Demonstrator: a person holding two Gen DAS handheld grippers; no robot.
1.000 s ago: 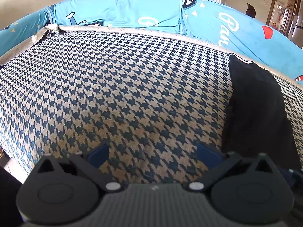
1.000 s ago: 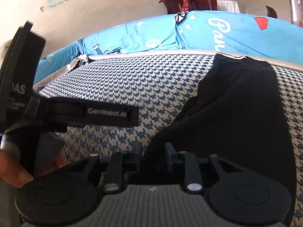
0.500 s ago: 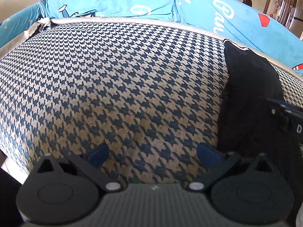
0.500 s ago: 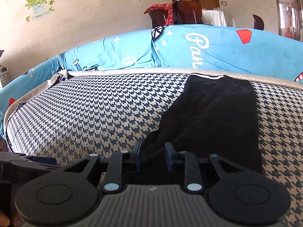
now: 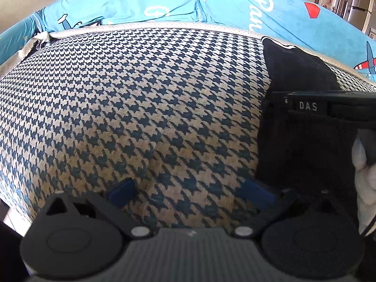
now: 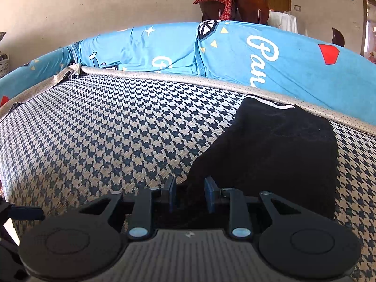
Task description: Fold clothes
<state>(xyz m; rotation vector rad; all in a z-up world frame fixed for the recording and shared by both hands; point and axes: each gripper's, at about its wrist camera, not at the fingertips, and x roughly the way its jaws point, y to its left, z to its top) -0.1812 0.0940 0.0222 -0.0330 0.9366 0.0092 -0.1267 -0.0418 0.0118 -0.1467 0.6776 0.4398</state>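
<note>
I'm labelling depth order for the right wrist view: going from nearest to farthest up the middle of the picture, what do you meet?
Right claw pinching the black garment → houndstooth-patterned seat cover → beige perforated trim strip → bright blue printed back cushion → dark wooden chair draped with red cloth.

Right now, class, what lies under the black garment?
The black garment rests on the houndstooth cover, which shows all around it. Anything directly beneath the cloth is hidden.

Black garment — houndstooth cover, probably navy-beige.
</note>
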